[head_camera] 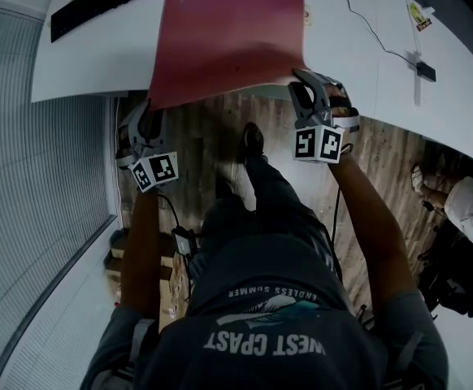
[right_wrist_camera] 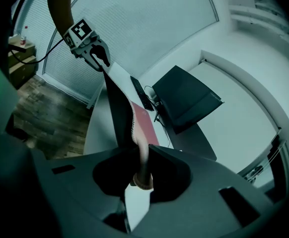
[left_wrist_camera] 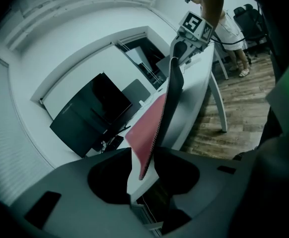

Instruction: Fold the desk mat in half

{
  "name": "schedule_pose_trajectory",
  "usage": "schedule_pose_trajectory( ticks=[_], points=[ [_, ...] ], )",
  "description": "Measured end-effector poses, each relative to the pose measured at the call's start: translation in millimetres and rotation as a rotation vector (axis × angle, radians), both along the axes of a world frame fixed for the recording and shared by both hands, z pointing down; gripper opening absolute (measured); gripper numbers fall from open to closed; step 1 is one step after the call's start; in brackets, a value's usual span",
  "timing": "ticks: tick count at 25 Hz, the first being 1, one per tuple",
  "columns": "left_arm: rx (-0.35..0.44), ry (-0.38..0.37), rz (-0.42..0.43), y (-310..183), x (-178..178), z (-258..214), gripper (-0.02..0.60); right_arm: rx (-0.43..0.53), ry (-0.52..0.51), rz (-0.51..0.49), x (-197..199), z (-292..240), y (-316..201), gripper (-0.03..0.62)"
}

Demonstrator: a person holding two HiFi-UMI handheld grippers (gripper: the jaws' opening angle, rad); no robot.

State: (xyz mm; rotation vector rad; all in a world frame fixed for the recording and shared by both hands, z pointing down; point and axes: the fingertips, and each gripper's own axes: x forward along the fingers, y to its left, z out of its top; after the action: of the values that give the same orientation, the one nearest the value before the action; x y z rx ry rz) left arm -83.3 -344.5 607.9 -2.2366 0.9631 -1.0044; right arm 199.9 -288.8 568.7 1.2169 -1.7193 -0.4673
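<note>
Left claw (head_camera: 149,108) and right claw (head_camera: 301,86) grip near corners of desk mat (head_camera: 228,39)

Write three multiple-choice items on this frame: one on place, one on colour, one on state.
1. Where do the left claw and right claw hold the dark red flat desk mat?
A) far corners B) near corners C) side middles

2. What colour is the long flat keyboard left of the mat in the head view?
A) white B) black C) red

3. What state is the mat in?
A) folded in half B) near edge lifted off the white table, not yet folded C) rolled up

Answers:
1 B: each claw is shut on a corner on the person's side.
2 B: it shows black against the white tabletop.
3 B: the near edge rises off the table between the claws, while the far part lies on it.
</note>
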Motion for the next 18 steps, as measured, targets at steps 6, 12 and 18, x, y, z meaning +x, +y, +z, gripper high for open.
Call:
schedule_pose_trajectory(
  ticks=[6, 12, 18],
  points=[
    [0.038, 0.06, -0.042, -31.5, 8.7, -36.4, 0.152, -0.002, -0.009, 0.011, 13.4, -11.7, -26.9, 0.075],
    [0.062, 0.101, -0.094, -70.0, 22.5, -62.8, 0.152, -0.036, -0.023, 0.02, 28.1, -13.2, -58.8, 0.076],
    [0.067, 0.117, -0.127, -99.5, 33.1, -78.0, 0.152, -0.071, -0.03, 0.013, 42.0, -7.7, -92.3, 0.077]
  ],
)
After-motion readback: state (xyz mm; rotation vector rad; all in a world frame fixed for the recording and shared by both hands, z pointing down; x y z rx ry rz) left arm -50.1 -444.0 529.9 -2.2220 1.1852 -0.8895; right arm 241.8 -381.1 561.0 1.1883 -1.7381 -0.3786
